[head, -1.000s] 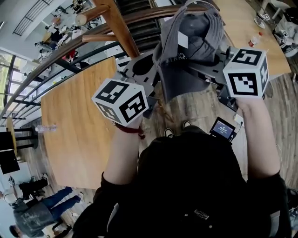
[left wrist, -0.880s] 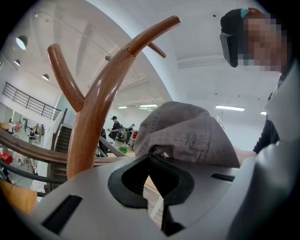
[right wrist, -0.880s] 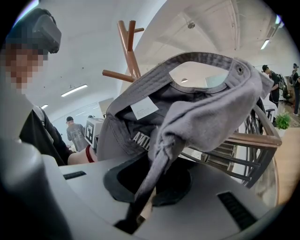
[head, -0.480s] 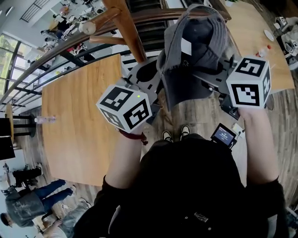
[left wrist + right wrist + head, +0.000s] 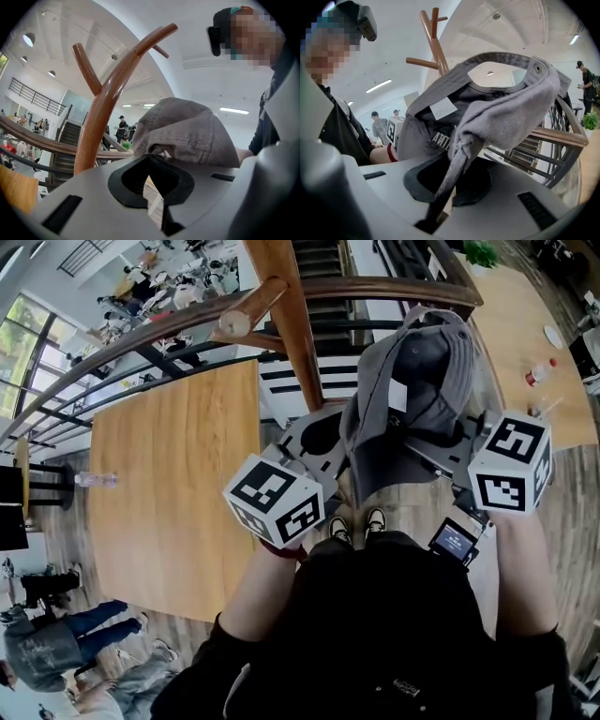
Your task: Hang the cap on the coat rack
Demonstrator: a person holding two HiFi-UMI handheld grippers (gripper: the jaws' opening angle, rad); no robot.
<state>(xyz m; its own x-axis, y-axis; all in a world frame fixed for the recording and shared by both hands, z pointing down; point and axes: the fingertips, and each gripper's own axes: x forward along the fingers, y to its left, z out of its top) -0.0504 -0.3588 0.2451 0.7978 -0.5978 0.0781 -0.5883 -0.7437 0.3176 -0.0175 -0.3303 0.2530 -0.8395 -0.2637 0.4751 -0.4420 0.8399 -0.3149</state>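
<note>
Slippage threatens the grey fabric cap (image 5: pixel 412 381), pinched by thin strap (image 5: pixel 443 192) in right gripper (image 5: pixel 453 164) and rim (image 5: pixel 178 152) in left gripper (image 5: pixel 151 159), short of brown wooden coat rack (image 5: pixel 292 324).

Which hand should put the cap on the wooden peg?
Right, I think. The right gripper is shut on the back band of the cap and holds it up by the coat rack. The left gripper is at its other edge, so it can only steady it.
</note>
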